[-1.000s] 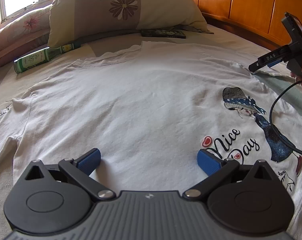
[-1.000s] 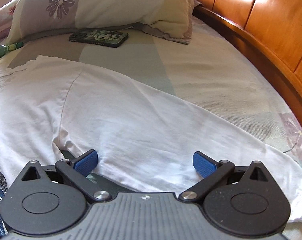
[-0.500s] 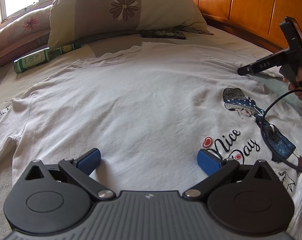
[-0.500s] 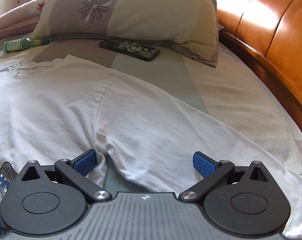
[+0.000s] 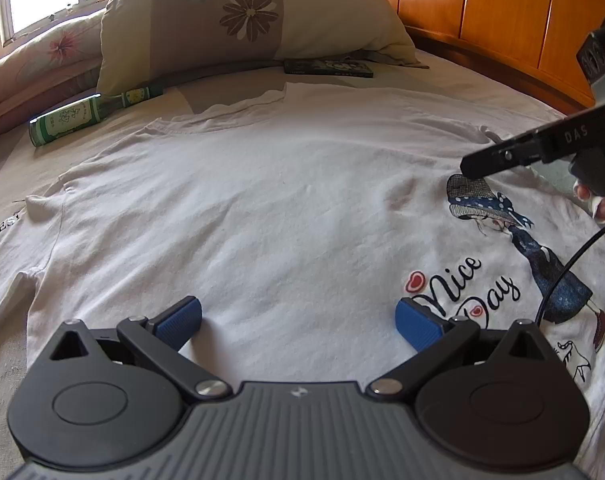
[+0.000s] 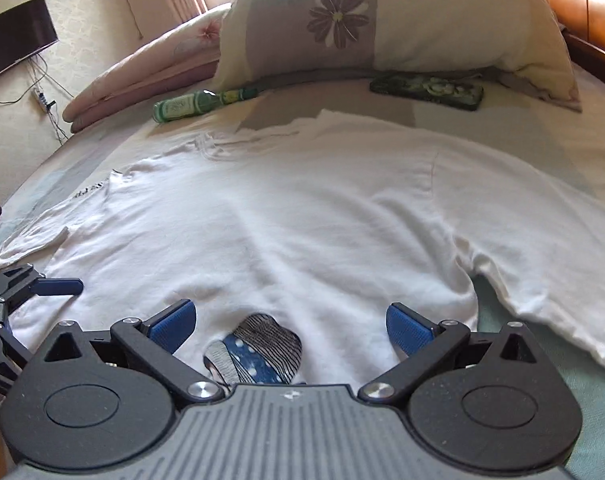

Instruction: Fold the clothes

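**Swinging inward: right tongs leave the sleeve for the chest print**

Lying flat and face up on the bed [image 5: 482, 92], the shirt [image 5: 262, 208] is spread with its collar toward the pillow [image 5: 242, 12] and both sleeves out to the sides. No fold has been made yet.

Change noted: a second ago the right gripper [image 6: 290, 322] looked along the right sleeve [image 6: 542, 248] toward the headboard [image 5: 502, 8]. It has since turned and travelled inward, and now sits over the shirt body with the printed hat [image 6: 258, 344] between its blue pads [image 6: 172, 322]. The left gripper [image 5: 298, 322] has held its place low over the lower chest, beside the "Nice Day" lettering [image 5: 462, 284].

Meaning, as a judgement: the sleeve was not picked up; the person seems to be repositioning for a different grasp point, so the task is at its very start.

Pose: both tongs stand wide apart and hold nothing, cloth showing plainly between the pads. Both hover low, pointing toward the pillow. From the left camera, the right gripper reaches in from the side, fingertips [image 5: 598, 204] on its handle.

Also on the bed: a green bottle [image 5: 86, 118] and a phone [image 6: 426, 90] near the pillow, clear of the shirt.
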`<state>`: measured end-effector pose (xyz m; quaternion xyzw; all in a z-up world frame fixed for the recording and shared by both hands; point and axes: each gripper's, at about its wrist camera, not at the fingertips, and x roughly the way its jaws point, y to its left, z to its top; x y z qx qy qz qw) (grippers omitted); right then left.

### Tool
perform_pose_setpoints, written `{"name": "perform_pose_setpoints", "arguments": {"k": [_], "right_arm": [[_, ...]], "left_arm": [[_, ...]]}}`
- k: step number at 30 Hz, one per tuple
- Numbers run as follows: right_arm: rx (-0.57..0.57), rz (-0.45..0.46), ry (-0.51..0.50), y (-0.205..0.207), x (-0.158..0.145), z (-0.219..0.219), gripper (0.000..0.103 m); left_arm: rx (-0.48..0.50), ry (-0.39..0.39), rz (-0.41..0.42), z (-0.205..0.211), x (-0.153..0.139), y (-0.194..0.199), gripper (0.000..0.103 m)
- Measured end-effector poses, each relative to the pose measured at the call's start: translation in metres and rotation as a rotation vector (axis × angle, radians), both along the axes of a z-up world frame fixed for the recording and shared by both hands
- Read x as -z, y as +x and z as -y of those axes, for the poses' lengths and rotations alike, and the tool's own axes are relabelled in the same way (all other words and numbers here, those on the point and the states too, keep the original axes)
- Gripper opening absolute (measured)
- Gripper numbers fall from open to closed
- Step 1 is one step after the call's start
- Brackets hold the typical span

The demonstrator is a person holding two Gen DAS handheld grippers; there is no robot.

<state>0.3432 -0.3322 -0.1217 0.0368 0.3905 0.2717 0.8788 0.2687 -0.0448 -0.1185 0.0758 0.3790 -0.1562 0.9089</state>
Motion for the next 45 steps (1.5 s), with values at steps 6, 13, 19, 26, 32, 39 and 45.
{"name": "perform_pose_setpoints", "arguments": {"k": [6, 13, 19, 26, 32, 39, 45], "right_arm": [[0.144, -0.012, -0.029, -0.019, -0.013, 0.029, 0.103], [0.112, 0.040, -0.023, -0.049, -0.034, 0.003, 0.103], [0.186, 0.005, -0.072, -0.025, -0.001, 0.006, 0.103], [0.270, -0.037, -0.108, -0.057, -0.029, 0.013, 0.103], [0.184, -0.021, -0.184, -0.119, -0.032, -0.032, 0.103], [0.260, -0.002, -0.249, -0.148, 0.000, -0.052, 0.103], [0.293, 0.013, -0.243, -0.151, 0.002, -0.052, 0.103]], "left_arm": [[0.003, -0.001, -0.002, -0.001, 0.000, 0.000, 0.102], [0.072, -0.013, 0.005, -0.001, -0.015, -0.018, 0.102], [0.033, -0.033, -0.072, -0.018, -0.010, -0.037, 0.102], [0.043, -0.016, -0.070, -0.037, -0.018, -0.069, 0.102], [0.097, 0.004, -0.059, -0.028, -0.016, -0.087, 0.102], [0.115, 0.013, -0.071, -0.037, -0.008, -0.118, 0.102], [0.100, 0.051, -0.098, -0.052, -0.010, -0.145, 0.102]]}}
